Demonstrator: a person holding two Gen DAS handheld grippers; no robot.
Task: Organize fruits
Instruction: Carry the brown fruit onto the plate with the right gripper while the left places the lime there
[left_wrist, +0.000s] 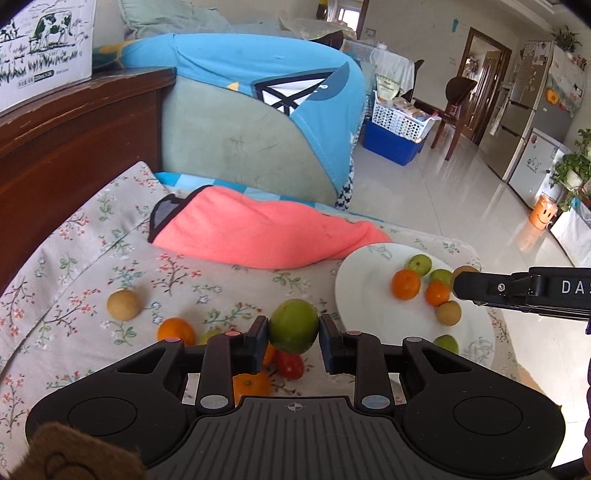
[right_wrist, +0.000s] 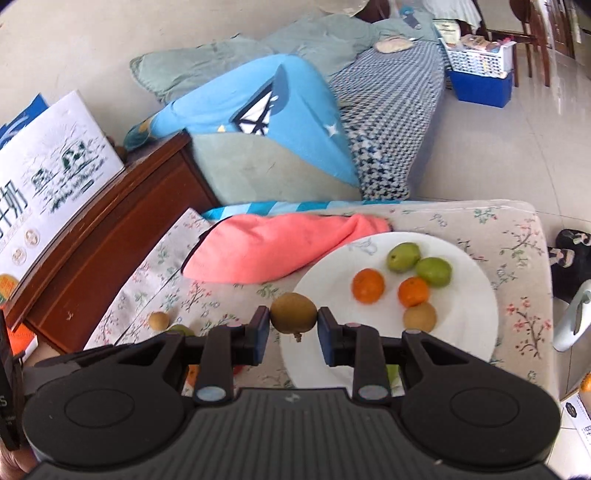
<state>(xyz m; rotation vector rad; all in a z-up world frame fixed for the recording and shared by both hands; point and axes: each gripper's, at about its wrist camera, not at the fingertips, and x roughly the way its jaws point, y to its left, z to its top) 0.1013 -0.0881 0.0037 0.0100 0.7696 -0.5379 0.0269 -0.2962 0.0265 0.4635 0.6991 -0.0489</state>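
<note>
Fruit is held in both grippers above a floral cloth (left_wrist: 74, 266).
A green fruit (left_wrist: 293, 325) is pinched by the left gripper (left_wrist: 293, 330); a brown fruit (right_wrist: 293, 313) is pinched by the right gripper (right_wrist: 293, 325), beside a white plate (right_wrist: 476, 314).

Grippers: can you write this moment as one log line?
left gripper: shut on green fruit | right gripper: shut on brown fruit | plate: holds fruit

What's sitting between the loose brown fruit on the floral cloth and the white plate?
In the left wrist view, between that brown fruit and the white plate: one orange on the cloth, then the left claw holding a green fruit.
</note>
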